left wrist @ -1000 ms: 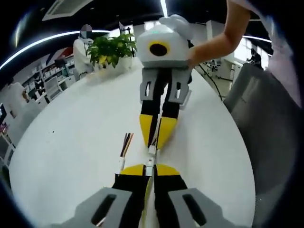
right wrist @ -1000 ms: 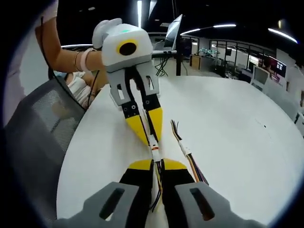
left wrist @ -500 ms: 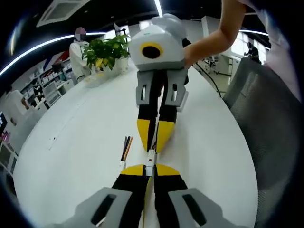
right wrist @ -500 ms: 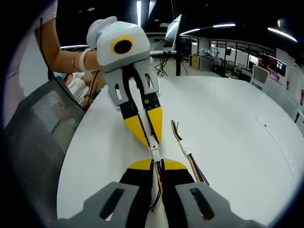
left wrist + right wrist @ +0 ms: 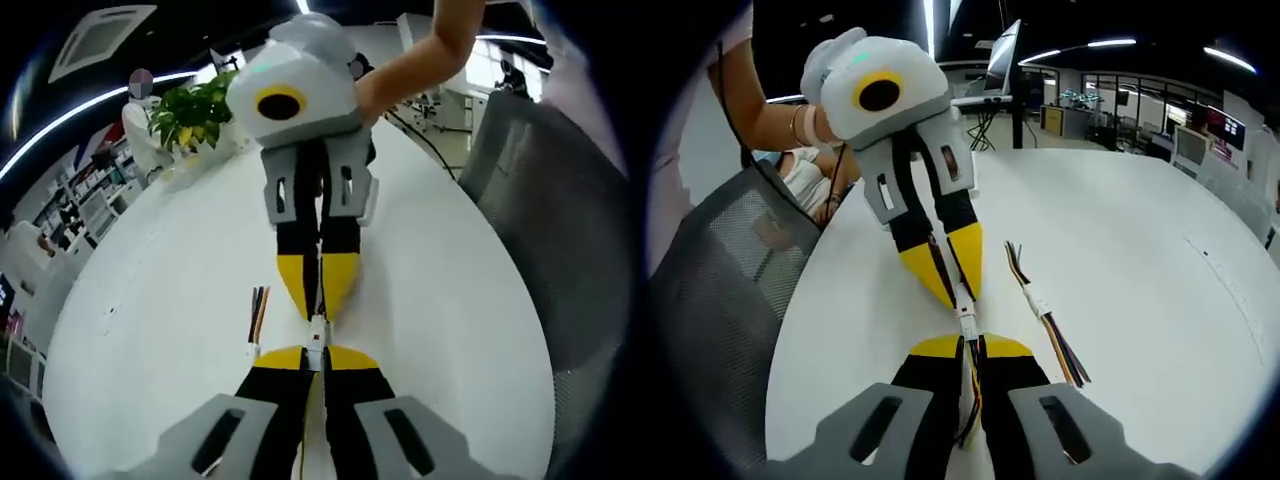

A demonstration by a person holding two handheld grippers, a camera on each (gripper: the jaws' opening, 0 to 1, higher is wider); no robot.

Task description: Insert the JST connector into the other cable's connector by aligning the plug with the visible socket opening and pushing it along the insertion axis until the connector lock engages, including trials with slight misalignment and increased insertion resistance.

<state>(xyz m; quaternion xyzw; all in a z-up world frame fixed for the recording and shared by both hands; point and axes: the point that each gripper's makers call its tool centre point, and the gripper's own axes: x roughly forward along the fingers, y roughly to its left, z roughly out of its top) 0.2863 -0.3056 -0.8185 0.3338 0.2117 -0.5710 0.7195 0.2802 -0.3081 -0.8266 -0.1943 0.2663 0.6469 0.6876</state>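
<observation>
A spare cable (image 5: 1043, 310) with a white connector at its middle is seen lying loose on the white round surface (image 5: 1140, 250), just beside the two tools and touching neither; in the left tool view the same spare cable (image 5: 256, 318) lies to the left of the jaws. A potted plant (image 5: 190, 112) stands at the far edge of the surface (image 5: 160, 300), a grey mesh chair (image 5: 720, 270) is drawn up to the near edge, and a laptop (image 5: 1002, 62) is seen further back. Nothing lies between the tool tips.

The left tool (image 5: 316, 358) is closed on a cable, whose small white JST connector (image 5: 316, 335) projects from its yellow tips. The right tool (image 5: 970, 350) is likewise clamped on a bundle of coloured wires, with the other cable's connector (image 5: 966, 322) just ahead of its tips. The two connectors are met end to end, held just above the surface between the opposed tips; whether the lock is engaged cannot be told. Each tool is gripped by a person's hand (image 5: 818, 125).
</observation>
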